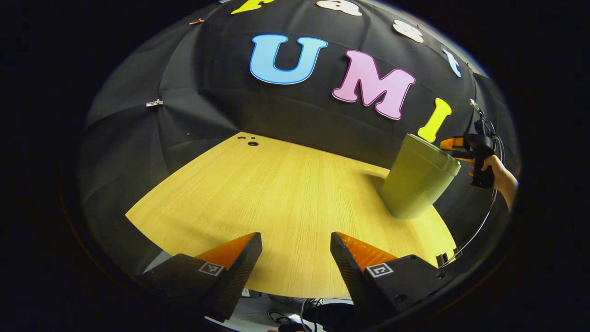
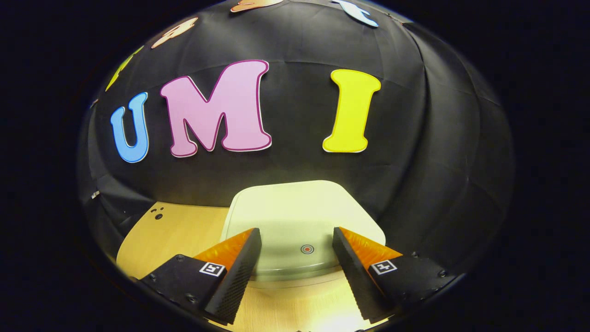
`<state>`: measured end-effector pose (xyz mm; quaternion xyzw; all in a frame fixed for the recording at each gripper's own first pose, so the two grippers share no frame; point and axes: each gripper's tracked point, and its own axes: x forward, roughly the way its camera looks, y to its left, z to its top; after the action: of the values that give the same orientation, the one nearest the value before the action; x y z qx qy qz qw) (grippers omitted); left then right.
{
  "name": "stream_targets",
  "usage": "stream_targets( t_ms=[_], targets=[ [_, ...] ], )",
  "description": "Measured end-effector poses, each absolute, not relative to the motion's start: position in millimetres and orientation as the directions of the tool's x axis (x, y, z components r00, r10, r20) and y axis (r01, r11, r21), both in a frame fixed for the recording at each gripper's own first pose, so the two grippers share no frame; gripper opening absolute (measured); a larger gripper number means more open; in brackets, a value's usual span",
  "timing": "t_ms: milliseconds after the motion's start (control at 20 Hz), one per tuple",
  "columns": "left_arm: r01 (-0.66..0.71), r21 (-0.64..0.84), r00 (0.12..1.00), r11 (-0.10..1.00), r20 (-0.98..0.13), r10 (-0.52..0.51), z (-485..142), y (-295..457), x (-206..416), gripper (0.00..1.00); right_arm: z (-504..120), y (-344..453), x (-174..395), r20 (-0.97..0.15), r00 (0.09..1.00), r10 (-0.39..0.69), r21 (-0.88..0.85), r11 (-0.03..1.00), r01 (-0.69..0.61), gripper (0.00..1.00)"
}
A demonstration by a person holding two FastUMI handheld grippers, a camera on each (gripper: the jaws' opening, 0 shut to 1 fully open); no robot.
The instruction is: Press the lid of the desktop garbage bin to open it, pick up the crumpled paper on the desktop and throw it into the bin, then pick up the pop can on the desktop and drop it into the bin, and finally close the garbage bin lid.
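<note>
The pale green garbage bin (image 1: pixel 417 182) stands at the right side of the wooden table (image 1: pixel 276 193) in the left gripper view, its lid down. Above its top hangs the right gripper (image 1: pixel 454 147), held by a hand (image 1: pixel 500 177). In the right gripper view the closed lid (image 2: pixel 295 216) lies just below my right gripper (image 2: pixel 297 240), which is open, fingers straddling a small round red mark (image 2: pixel 307 249) near the lid's front edge. My left gripper (image 1: pixel 296 242) is open over the table's near edge, nothing between its fingers.
Small dark holes (image 1: pixel 251 140) mark the table's far left corner. Black cloth walls close the booth behind and to both sides. A cable (image 1: pixel 474 235) trails down from the right gripper past the table's right edge.
</note>
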<state>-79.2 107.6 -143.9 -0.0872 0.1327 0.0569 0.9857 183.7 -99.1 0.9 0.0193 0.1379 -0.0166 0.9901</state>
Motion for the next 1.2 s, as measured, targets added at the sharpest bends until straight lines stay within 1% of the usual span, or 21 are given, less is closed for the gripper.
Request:
stream_targets(
  t_ms=[100, 150, 300, 350, 400, 500, 700, 800, 950, 1050, 1200],
  targets=[
    [-0.131, -0.161, 0.958, 0.978, -0.276, 0.083, -147.4, 106.0, -82.6, 0.96, -7.0, -98.7, 183.6, -0.301, 0.953, -0.018, 0.041, 0.999, 0.032, 0.99],
    [-0.126, -0.161, 0.957, 0.979, -0.278, 0.078, -148.1, 104.0, -82.6, 0.96, -3.2, -99.0, 182.8, -0.277, 0.961, -0.017, 0.034, 0.999, 0.027, 0.99],
    [-0.116, -0.153, 0.959, 0.981, -0.276, 0.07, -149.3, 98.8, -84.6, 0.96, -3.7, -98.9, 186.0, -0.26, 0.965, -0.016, 0.034, 0.999, 0.026, 0.99],
    [-0.112, -0.155, 0.961, 0.982, -0.269, 0.067, -145.7, 97.0, -83.3, 0.96, 3.2, -98.9, 183.8, -0.231, 0.973, -0.019, 0.03, 0.999, 0.027, 0.98],
    [-0.107, -0.158, 0.964, 0.982, -0.259, 0.063, -141.9, 94.6, -81.3, 0.96, 1.4, -99.6, 181.8, -0.239, 0.971, -0.024, 0.023, 0.999, 0.03, 0.98],
    [-0.097, -0.154, 0.973, 0.983, -0.225, 0.061, -127.4, 92.8, -79.5, 0.96, 5.9, -106.9, 173.0, -0.221, 0.973, -0.066, -0.001, 0.998, 0.067, 0.98],
    [-0.081, -0.153, 0.985, 0.985, -0.16, 0.056, -96.8, 87.5, -73.7, 0.96, 37.2, -112.9, 144.4, -0.124, 0.988, -0.088, -0.065, 0.995, 0.08, 0.98],
    [-0.071, -0.152, 0.99, 0.986, -0.128, 0.051, -81.7, 84.1, -69.8, 0.96, 51.6, -107.0, 126.1, -0.089, 0.993, -0.074, -0.067, 0.995, 0.068, 0.98],
    [-0.058, -0.142, 0.995, 0.988, -0.088, 0.046, -65.3, 77.5, -65.0, 0.96, 66.2, -84.5, 98.4, -0.033, 0.999, -0.016, -0.04, 0.999, 0.014, 0.98],
    [-0.054, -0.131, 0.997, 0.99, -0.067, 0.045, -55.5, 74.1, -65.6, 0.96, 72.4, -75.2, 79.5, 0.011, 1.0, -0.004, -0.023, 1.0, 0.004, 0.98],
    [-0.044, -0.089, 0.999, 0.995, -0.019, 0.042, -36.9, 66.5, -69.1, 0.96, 79.0, -53.0, 47.8, 0.073, 0.997, 0.03, -0.001, 1.0, -0.03, 0.98]
  ],
)
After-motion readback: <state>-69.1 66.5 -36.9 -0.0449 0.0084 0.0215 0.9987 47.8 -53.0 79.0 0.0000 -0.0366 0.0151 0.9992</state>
